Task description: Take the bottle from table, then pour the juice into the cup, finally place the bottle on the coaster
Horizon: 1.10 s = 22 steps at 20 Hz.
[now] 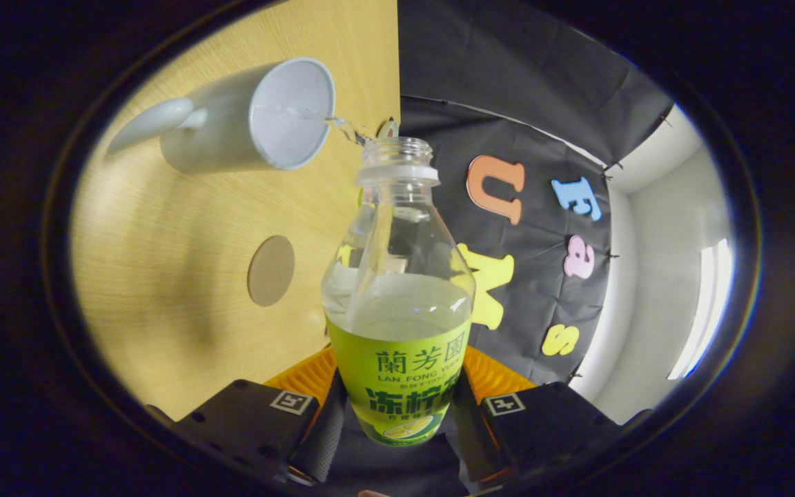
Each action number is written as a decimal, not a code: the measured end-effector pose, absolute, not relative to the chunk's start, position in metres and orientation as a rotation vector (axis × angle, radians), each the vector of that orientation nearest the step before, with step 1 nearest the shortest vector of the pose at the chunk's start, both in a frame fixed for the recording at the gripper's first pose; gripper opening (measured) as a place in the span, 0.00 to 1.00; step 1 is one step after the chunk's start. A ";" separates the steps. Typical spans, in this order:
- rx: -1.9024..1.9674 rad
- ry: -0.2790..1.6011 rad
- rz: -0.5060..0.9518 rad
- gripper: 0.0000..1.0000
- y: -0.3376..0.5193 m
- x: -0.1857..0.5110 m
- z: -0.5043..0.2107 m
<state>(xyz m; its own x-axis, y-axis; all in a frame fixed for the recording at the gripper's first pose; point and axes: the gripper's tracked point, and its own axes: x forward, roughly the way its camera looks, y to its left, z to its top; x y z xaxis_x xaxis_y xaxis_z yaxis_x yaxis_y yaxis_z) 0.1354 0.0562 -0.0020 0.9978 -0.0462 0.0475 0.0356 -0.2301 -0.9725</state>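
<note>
My gripper (pixel 397 407) is shut on a clear plastic bottle (pixel 397 276) with a green label, one finger pressing each side of its lower part. The whole view is rolled over, so the bottle is tipped on its side. Its cap is off, and clear liquid lies along the inside up to the neck. A thin stream of liquid (pixel 344 128) runs from the bottle's mouth into the white cup (pixel 252 117), which stands on the wooden table (pixel 163 276) just beyond the mouth. The round brown coaster (pixel 271 270) lies on the table beside the bottle, nearer my fingers than the cup.
The table's edge runs close behind the cup, with the black cloth wall beyond it. A white room wall with a bright window stands off to the far side. The cup's handle (pixel 149 121) points away from the bottle.
</note>
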 end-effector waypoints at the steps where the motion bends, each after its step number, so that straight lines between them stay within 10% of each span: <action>1: -1.804 0.006 -0.074 0.76 0.057 0.135 -0.001; 22: -1.879 0.020 -0.084 0.76 0.066 0.146 0.014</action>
<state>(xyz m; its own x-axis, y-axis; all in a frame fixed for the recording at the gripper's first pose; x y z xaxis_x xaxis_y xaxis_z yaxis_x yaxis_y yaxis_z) 0.1462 0.0656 0.0139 0.9972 -0.0565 0.0480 0.0286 -0.3048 -0.9520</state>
